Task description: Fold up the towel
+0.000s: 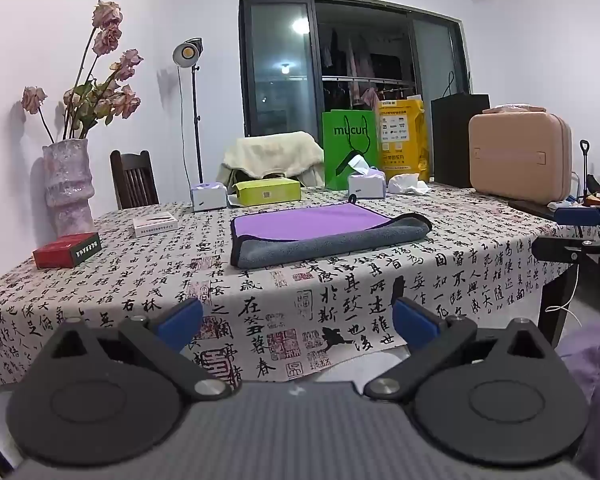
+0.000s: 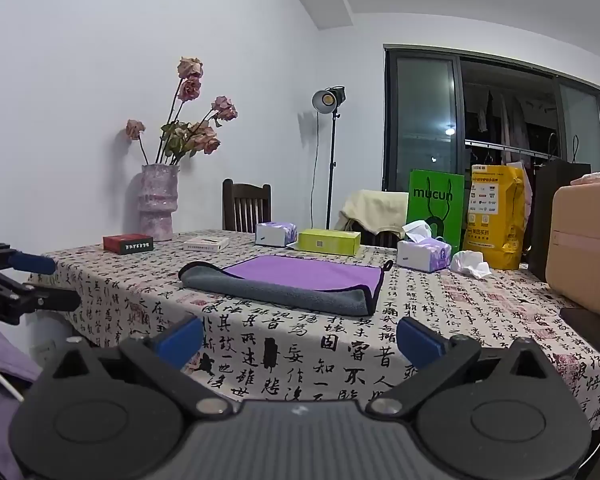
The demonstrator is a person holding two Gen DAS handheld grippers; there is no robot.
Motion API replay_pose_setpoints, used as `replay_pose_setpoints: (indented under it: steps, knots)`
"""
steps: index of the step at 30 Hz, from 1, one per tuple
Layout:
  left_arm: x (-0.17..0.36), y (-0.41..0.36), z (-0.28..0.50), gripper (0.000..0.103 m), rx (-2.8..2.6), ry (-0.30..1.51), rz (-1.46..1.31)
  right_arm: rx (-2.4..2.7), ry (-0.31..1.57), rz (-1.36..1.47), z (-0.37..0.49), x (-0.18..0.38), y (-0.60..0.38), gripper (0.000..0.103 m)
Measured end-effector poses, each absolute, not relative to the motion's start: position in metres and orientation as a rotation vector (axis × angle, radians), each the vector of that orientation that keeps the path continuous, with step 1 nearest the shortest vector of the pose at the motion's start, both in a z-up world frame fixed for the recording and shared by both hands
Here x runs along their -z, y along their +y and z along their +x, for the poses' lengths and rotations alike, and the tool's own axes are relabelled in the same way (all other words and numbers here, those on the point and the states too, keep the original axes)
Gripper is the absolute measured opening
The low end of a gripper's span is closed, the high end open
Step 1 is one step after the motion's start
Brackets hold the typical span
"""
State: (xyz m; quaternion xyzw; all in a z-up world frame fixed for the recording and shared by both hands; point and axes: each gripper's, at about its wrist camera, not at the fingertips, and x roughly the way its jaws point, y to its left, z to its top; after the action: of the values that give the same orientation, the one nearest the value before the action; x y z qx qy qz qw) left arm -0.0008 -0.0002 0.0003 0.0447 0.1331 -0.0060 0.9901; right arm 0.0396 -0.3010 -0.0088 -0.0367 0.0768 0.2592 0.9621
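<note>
Both jaws gape; towel (image 1: 324,236) lies flat, lengthwise left-right.

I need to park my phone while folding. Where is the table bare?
Bare cloth lies between the towel and the near table edge, and between towel and red box. The far edge is crowded: tissue boxes, green box, bags, case.

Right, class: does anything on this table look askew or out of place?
The towel has only its near edge turned over, grey side up. A crumpled tissue lies loose beside the tissue box. Nothing else stands out.
</note>
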Motion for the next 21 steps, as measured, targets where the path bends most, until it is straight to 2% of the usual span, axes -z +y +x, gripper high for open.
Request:
replay_pose_setpoints:
  steps: [21]
  knots:
    - [0.002,0.002,0.003,0.103,0.012,0.281,0.089,-0.525,0.154,-0.095,0.040,0.011,-0.299,0.103]
